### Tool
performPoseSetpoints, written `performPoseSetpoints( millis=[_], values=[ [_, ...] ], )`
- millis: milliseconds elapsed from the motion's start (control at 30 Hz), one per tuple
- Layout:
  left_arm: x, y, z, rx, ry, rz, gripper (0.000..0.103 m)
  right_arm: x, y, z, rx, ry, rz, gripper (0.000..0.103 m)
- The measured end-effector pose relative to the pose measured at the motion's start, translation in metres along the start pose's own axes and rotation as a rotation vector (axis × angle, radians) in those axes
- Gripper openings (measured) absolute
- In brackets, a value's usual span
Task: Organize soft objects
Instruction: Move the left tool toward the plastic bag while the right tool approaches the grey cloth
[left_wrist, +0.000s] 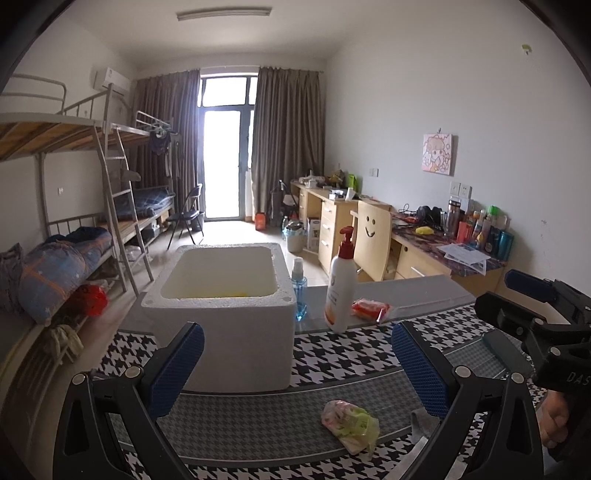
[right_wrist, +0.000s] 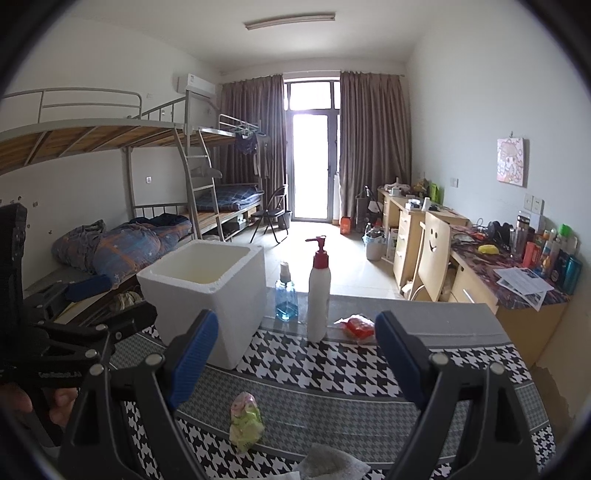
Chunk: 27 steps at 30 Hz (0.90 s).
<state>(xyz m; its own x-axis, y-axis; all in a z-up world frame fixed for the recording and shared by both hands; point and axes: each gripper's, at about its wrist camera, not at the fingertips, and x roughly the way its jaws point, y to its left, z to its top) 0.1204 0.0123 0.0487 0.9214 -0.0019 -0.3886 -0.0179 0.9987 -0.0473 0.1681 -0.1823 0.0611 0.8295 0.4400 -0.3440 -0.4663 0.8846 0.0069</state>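
Both hand-held grippers are hanging over the tabletop (left_wrist: 332, 354), which is wearing a black-and-white checked cloth. The left hand-held gripper (left_wrist: 295, 373) is standing with its blue pads wide apart and nothing between them. The right hand-held gripper (right_wrist: 295, 362) is standing wide apart too, and it is holding nothing.

A small soft packet (left_wrist: 351, 426), pink and green and crinkly, is lying on the tabletop just in front of both grippers. A second soft packet, the red one (left_wrist: 370, 308), is lying farther back, just beside the tall white pump bottle (left_wrist: 341, 284). A little blue spray bottle (left_wrist: 298, 291) is standing between the pump bottle and the white foam box (left_wrist: 221, 317). The box is open on top, and something yellow is lying at the bottom of it. The soft things are probably going in there.

Here is what could go wrong. The green packet is thin and slippery-looking, so the pads might be pinching only the wrapper, and it could slide out on the way to the box. Both grippers are pointing at the same packet, so they could be bumping each other. Reaching for the red packet is the tricky part: the pump bottle is tall and skinny, and one nudge could be tipping it over onto the spray bottle. The foam box looks light, so a push on its wall could be shoving it along the cloth.
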Motion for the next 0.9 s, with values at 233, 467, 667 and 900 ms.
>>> performPoseSetpoints(
  millis=[233, 467, 667, 900],
  values=[
    [0.004, -0.009, -0.007, 0.013, 0.012, -0.01, 0.102, -0.006, -0.004, -0.008, 0.006, 0.01, -0.013, 0.089],
    [0.007, -0.015, -0.013, 0.022, 0.029, -0.02, 0.102, -0.011, -0.006, -0.016, 0.013, 0.011, -0.018, 0.089],
    [0.016, -0.02, -0.02, 0.022, 0.063, -0.031, 0.102, -0.014, -0.008, -0.023, 0.018, 0.022, -0.021, 0.089],
    [0.028, -0.023, -0.028, 0.019, 0.104, -0.023, 0.102, -0.013, -0.011, -0.032, 0.025, 0.038, -0.042, 0.089]
  ],
)
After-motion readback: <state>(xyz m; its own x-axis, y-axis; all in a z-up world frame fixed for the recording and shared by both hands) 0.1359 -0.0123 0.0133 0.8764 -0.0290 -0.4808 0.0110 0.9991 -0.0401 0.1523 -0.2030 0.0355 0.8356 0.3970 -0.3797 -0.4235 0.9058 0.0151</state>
